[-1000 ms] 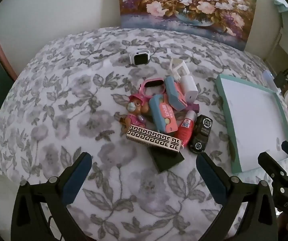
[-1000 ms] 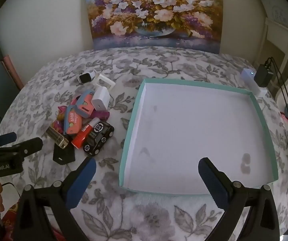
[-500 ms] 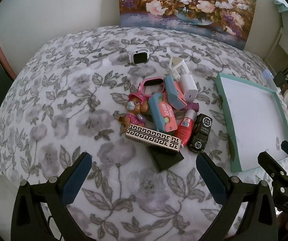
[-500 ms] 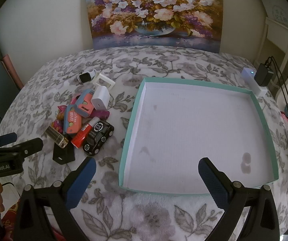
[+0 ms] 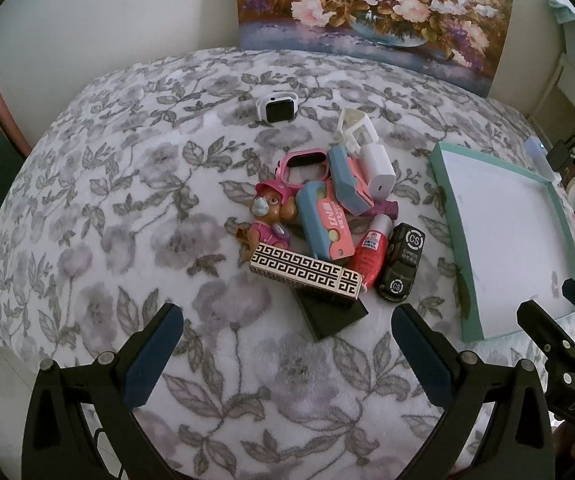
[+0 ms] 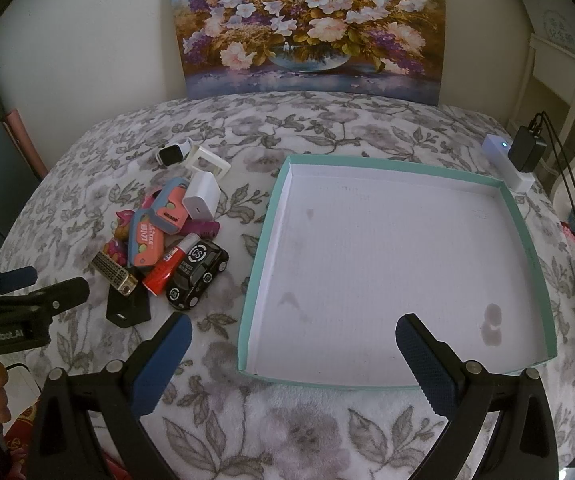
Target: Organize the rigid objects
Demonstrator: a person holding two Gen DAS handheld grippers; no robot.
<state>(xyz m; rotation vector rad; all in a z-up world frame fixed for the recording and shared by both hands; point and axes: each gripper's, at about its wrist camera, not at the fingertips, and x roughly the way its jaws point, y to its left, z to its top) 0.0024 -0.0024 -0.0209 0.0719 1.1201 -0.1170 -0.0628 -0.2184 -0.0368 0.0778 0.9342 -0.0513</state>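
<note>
Both hand-held grippers are just hovering with fingers spread wide and nothing in them: my left hand-held gripper (image 5: pixel 287 344) sits over the near side of the toy pile, my right hand-held gripper (image 6: pixel 293 354) over the near edge of the tray.

Biggest thing is the bed (image 5: pixel 107 208) with its grey floral blanket, and a flower painting (image 6: pixel 307 28) leaning on the wall behind it. Next, the teal-rimmed white tray (image 6: pixel 261 240), nothing inside, to the right of the pile and apart from it.

The pile itself is all jumbled and touching: a black-and-white patterned box (image 5: pixel 305 274) lying over a flat black piece (image 5: pixel 333 314), a blue-and-pink case (image 5: pixel 325 226) with a second one (image 5: pixel 347 184) leaning across it, a pink watch frame (image 5: pixel 301 166), a brown pup figure (image 5: pixel 269 216), a black toy car (image 5: pixel 401 266) beside a red tube (image 5: pixel 371 250), and a white charger block (image 5: pixel 377 170). A small white smartwatch (image 5: pixel 277 108) lies on its own beyond the pile.
</note>
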